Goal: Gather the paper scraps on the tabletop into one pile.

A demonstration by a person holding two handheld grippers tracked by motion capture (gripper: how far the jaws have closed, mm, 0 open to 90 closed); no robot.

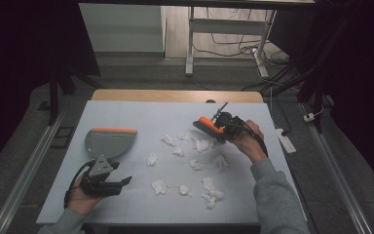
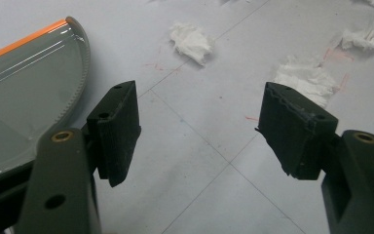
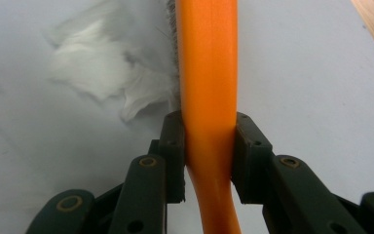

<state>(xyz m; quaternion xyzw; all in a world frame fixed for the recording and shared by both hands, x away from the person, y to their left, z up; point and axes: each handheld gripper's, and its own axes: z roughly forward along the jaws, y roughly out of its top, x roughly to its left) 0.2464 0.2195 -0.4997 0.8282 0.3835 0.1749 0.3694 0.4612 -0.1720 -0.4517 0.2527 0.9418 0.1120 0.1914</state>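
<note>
High view looks down on a pale worktop point(image 1: 141, 114) with a bare wooden strip along its far edge. The right gripper point(image 1: 222, 123) sits toward the far right part of the worktop, its jaws clamped on the orange brush point(image 1: 210, 127). The right gripper view shows both pads pressed against the brush's orange handle point(image 3: 208, 97), with grey bristles along its left side just beside a paper scrap point(image 3: 102, 73). The left gripper point(image 1: 108, 183) rests near the near left corner, jaws spread wide with nothing between them; the left gripper view shows bare worktop between its pads.

A grey dustpan point(image 1: 108, 142) with an orange lip lies just beyond the left gripper, near the left edge; its curved toothed rim point(image 2: 78, 73) stands close to the left jaw. Crumpled white paper scraps point(image 1: 195, 163) lie scattered over the middle and right of the worktop, between the brush and the near edge, and one point(image 1: 202, 145) lies just beside the brush head. Open surface remains along the far left, the near left between dustpan and scraps, and the far right corner.

The scrap in the right gripper view is blurred. The dustpan is cut off by the frame in the left gripper view. Whether the bristles touch the worktop cannot be told.
</note>
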